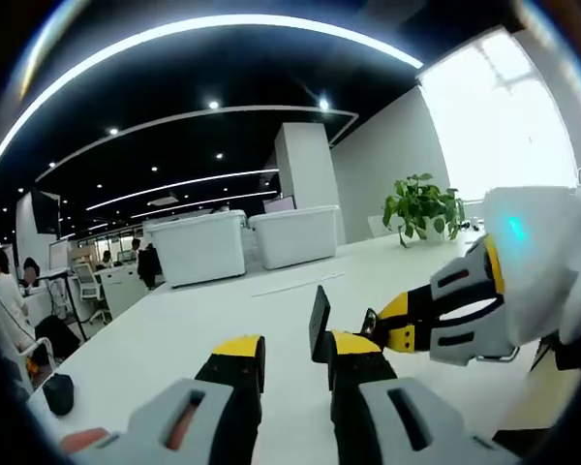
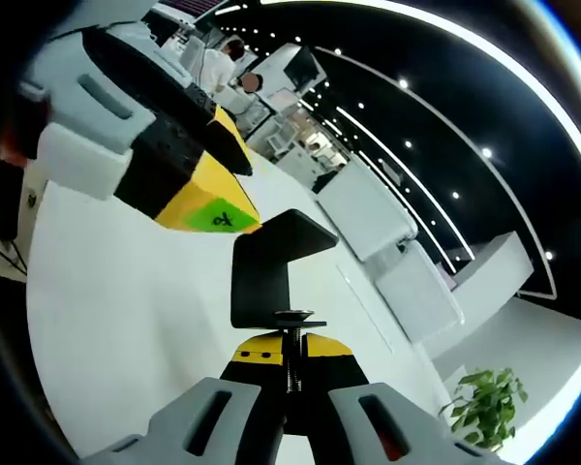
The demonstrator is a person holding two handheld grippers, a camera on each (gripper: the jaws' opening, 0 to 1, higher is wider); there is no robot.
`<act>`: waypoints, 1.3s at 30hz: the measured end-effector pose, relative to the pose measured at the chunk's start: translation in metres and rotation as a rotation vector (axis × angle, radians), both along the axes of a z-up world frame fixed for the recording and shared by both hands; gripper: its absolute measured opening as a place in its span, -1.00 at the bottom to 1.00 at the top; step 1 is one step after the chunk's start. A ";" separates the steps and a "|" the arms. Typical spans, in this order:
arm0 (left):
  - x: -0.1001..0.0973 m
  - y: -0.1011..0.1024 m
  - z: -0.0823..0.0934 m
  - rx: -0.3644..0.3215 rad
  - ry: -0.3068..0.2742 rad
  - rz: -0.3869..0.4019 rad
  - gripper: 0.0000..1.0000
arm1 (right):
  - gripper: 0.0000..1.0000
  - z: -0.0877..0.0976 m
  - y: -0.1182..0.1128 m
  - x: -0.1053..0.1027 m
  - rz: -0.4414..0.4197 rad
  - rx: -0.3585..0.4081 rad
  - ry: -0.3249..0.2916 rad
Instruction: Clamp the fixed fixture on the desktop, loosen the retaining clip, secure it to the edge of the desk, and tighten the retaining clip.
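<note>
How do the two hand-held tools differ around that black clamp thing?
The left tool's jaws stand apart with a gap between them. The right tool's jaws are shut on the screw of the black fixture. The left tool's yellow tip sits by the fixture's bent plate end, while the right tool grips the screw end. Both have yellow-tipped black jaws on grey bodies.
</note>
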State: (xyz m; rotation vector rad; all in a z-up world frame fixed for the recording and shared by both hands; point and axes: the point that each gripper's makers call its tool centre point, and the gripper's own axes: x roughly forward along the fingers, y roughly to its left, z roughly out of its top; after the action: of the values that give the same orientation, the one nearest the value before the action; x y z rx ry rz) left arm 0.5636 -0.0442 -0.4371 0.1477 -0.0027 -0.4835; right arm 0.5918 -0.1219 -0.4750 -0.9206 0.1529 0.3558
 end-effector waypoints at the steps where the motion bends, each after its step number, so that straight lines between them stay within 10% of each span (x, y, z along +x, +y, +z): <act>1: -0.002 0.003 0.000 0.000 0.000 0.006 -0.46 | -0.96 0.000 0.000 0.000 0.001 0.001 -0.001; 28: -0.015 0.079 -0.025 -0.064 0.056 0.127 -0.50 | -0.96 -0.011 0.000 -0.021 0.008 0.110 0.068; 31: -0.016 0.081 -0.028 -0.069 0.066 0.125 -0.56 | -0.96 -0.001 -0.004 -0.019 0.018 0.027 -0.005; 39: -0.017 0.088 -0.031 -0.077 0.071 0.131 -0.56 | -0.96 0.005 -0.001 -0.026 0.046 0.091 -0.005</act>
State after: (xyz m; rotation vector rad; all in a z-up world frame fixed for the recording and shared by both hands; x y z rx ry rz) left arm 0.5463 0.0435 -0.4679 0.0549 0.0580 -0.3571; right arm 0.5655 -0.1231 -0.4695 -0.8357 0.1104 0.4001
